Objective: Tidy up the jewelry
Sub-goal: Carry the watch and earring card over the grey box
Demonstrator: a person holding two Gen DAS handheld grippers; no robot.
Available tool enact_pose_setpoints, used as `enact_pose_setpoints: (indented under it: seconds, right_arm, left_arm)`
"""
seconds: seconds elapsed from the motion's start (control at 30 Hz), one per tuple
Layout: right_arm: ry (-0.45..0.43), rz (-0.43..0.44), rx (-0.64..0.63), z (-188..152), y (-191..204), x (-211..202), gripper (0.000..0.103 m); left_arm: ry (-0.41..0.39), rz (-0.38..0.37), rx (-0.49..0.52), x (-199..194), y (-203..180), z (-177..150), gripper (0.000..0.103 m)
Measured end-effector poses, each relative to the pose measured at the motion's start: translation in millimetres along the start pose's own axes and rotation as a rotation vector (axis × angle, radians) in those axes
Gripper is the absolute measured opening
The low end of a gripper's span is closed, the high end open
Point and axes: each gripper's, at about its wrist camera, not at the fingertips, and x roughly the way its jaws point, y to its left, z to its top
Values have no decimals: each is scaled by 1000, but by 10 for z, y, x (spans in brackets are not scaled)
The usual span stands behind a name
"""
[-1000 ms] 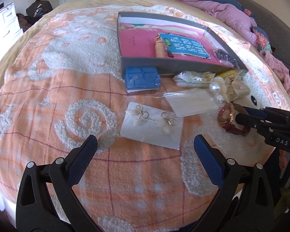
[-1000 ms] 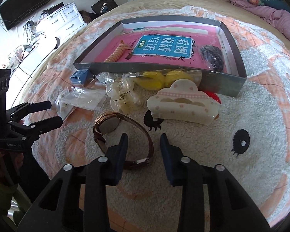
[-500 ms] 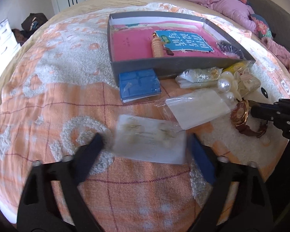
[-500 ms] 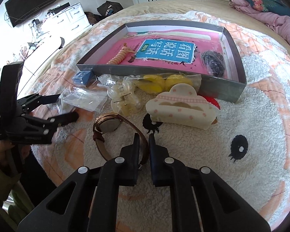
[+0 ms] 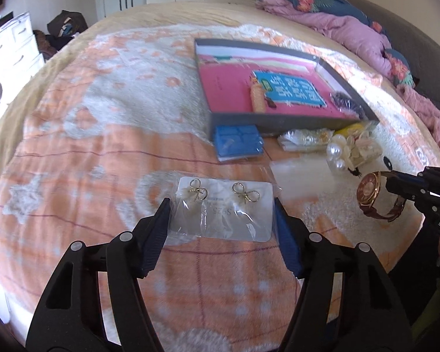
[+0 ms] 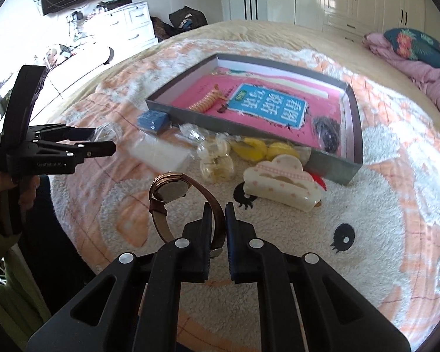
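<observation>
My left gripper [image 5: 221, 214] is shut on a clear-bagged white card of gold bow earrings [image 5: 223, 211], held by its two side edges above the blanket. My right gripper [image 6: 218, 215] is shut on the strap of a rose-gold watch with a brown leather band [image 6: 173, 189], lifted off the bed; the watch also shows in the left wrist view [image 5: 369, 193]. The grey box with a pink book inside [image 6: 353, 123] lies further back, holding a coiled orange hair tie [image 6: 206, 102] and a dark hair piece [image 6: 327, 130].
In front of the box lie a blue case [image 6: 152, 120], a clear bag [image 6: 161, 152], pearly clips [image 6: 215, 164], yellow items in a bag [image 6: 264, 149] and a cream cloud hair claw [image 6: 281, 184]. Pink bedding [image 5: 352, 32] sits at the far right.
My left gripper closed on the earring card and lifted it. My right gripper closed on the watch strap and raised the watch off the blanket.
</observation>
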Motion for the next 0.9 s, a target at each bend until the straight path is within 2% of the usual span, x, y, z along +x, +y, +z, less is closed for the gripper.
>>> enact_pose_setpoints:
  seconds: [0.37, 0.9]
  right_arm:
    - [-52, 25, -33, 217, 113, -96, 8]
    - [-127, 21, -17, 564, -34, -134, 8]
  left_arm:
    - [-81, 35, -48, -307, 180, 179, 58]
    - [-140, 7, -15, -256, -15, 633, 58]
